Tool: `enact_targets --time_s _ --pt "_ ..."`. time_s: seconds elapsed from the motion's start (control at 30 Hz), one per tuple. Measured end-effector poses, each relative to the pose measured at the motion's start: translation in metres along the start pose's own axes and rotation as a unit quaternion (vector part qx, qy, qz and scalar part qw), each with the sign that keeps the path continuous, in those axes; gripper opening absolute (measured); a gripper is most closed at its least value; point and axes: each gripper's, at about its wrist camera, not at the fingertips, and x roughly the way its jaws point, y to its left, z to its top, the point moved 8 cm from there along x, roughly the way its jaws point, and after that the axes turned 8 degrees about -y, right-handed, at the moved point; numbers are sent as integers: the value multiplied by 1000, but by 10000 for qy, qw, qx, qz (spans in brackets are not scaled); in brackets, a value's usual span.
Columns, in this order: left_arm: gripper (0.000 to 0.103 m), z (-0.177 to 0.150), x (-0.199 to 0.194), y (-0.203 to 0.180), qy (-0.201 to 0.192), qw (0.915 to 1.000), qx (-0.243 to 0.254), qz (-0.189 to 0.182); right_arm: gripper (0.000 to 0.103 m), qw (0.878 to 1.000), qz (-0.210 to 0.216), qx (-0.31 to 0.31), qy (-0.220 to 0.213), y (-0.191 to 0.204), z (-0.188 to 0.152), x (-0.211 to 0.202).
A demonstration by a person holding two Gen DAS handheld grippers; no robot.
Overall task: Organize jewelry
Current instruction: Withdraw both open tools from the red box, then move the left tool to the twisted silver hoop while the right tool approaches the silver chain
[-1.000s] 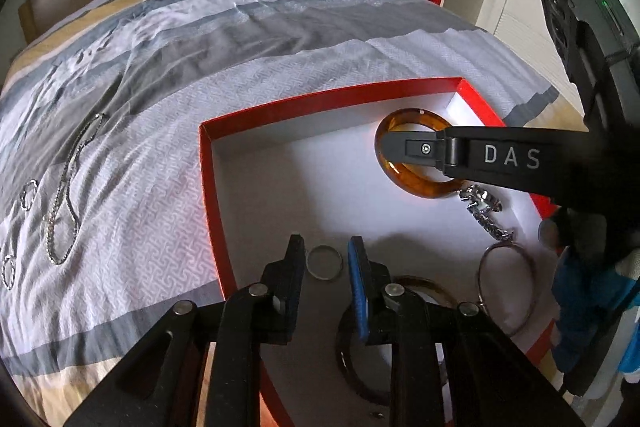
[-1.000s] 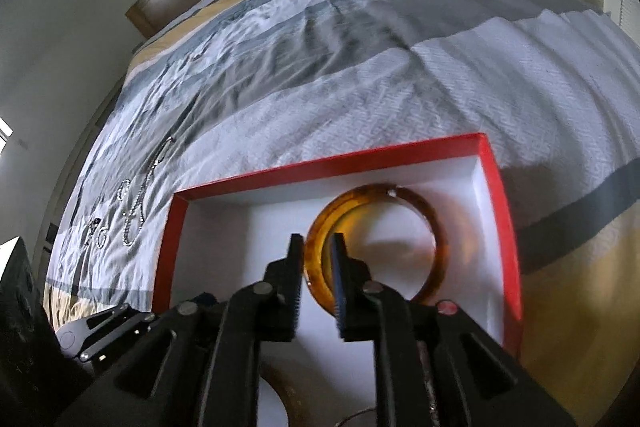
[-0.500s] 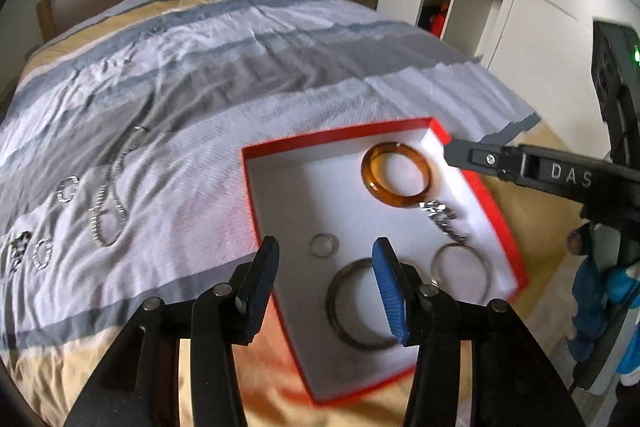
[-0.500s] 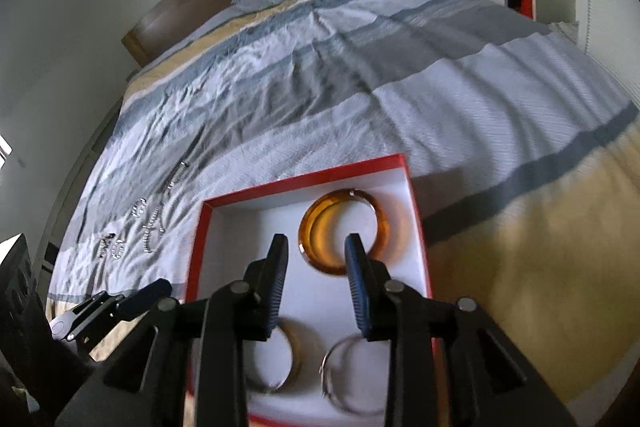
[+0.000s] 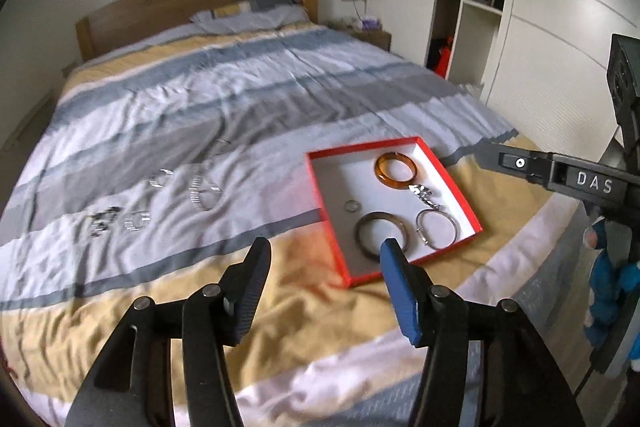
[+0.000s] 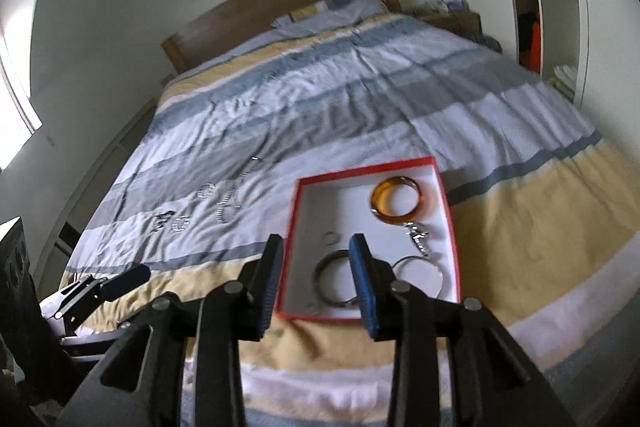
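Hovering empty, jaws just opened, both grippers face slippery silver rings on the bed; pinch across each band.

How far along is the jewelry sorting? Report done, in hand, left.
Done: the red box holds an amber bangle, a dark bangle, a silver hoop, a small ring and a chain piece. In hand: nothing; the left gripper and right gripper are open. Left: the silver pieces on the bedspread.
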Motion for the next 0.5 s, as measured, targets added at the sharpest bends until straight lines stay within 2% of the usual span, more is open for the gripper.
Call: enact_targets --time_s 0.1,0.17,0.3,0.4,0.5 --pt "62 -5 -40 23 -242 9995 0 208 37 9997 92 -138 -151 29 2 -23" --pt "71 -10 -67 44 -384 9985 -115 367 38 9992 163 -266 -230 50 2 -34" --pt "73 -26 -102 92 -543 9950 -330 771 40 9980 336 -439 -317 85 0 -40" --pt "73 -39 -110 131 -552 9917 -654 965 43 9967 417 -639 -273 105 -6 -32" --pt "73 -55 -99 168 -511 9869 -892 1241 45 9949 428 -891 -211 119 -15 -14"
